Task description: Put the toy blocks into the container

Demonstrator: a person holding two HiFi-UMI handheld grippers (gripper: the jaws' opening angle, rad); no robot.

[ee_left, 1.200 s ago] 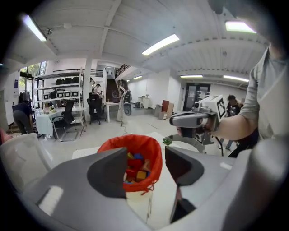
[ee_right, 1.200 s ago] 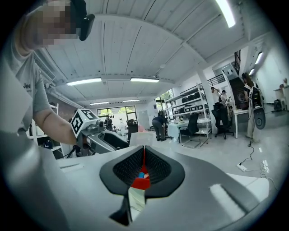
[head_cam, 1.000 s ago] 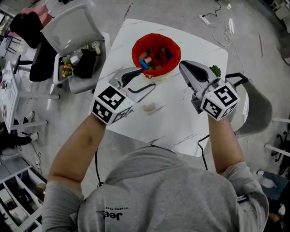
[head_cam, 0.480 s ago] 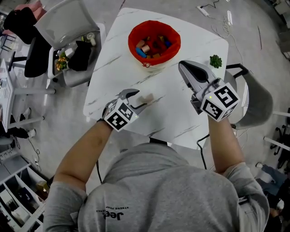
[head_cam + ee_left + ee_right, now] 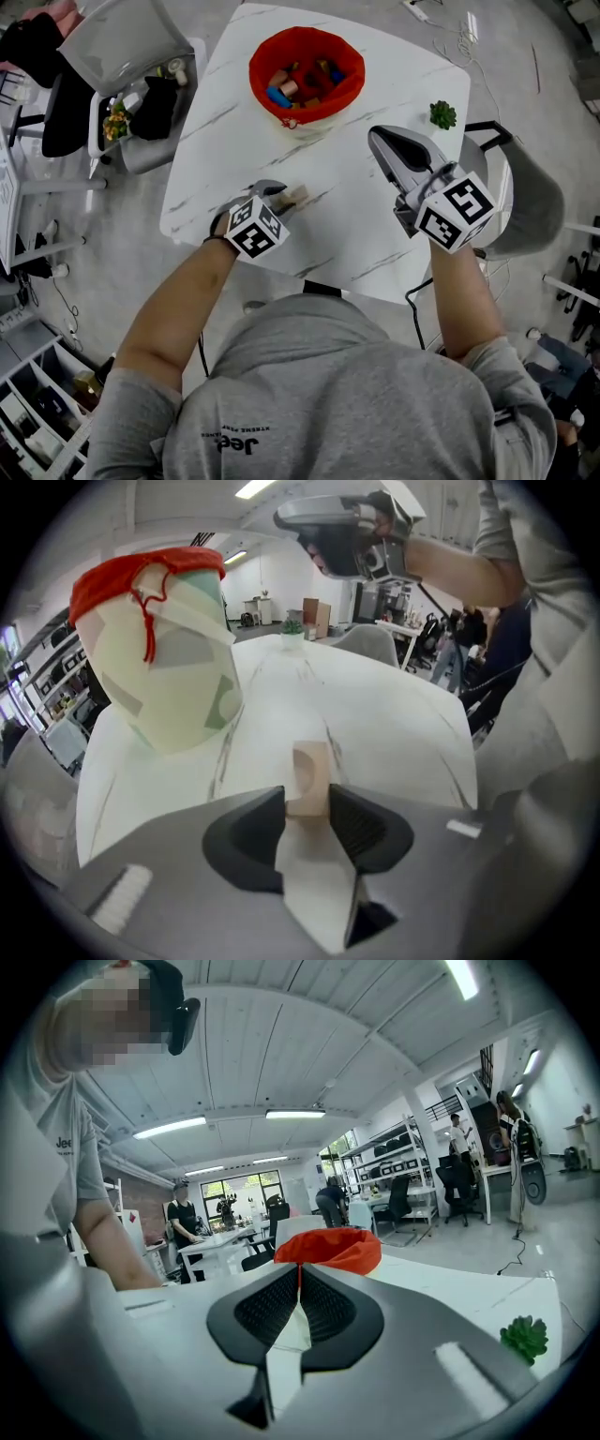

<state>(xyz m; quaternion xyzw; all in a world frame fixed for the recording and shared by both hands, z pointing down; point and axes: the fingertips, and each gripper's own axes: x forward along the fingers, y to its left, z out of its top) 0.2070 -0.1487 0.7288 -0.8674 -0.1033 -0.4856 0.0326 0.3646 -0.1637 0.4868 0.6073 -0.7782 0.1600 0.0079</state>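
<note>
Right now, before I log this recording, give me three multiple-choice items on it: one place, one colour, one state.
1. The container's liner is: A blue; B red; C green.
2. The pale block lies: A in the container; B on the floor; C on the table between the left gripper's jaws.
3. The right gripper's jaws are: A together, empty; B wide apart; C on a block.
B: red rim shows in every view. C: the jaws, just closing, press the block's sides. A: pads meet, nothing between.
</note>
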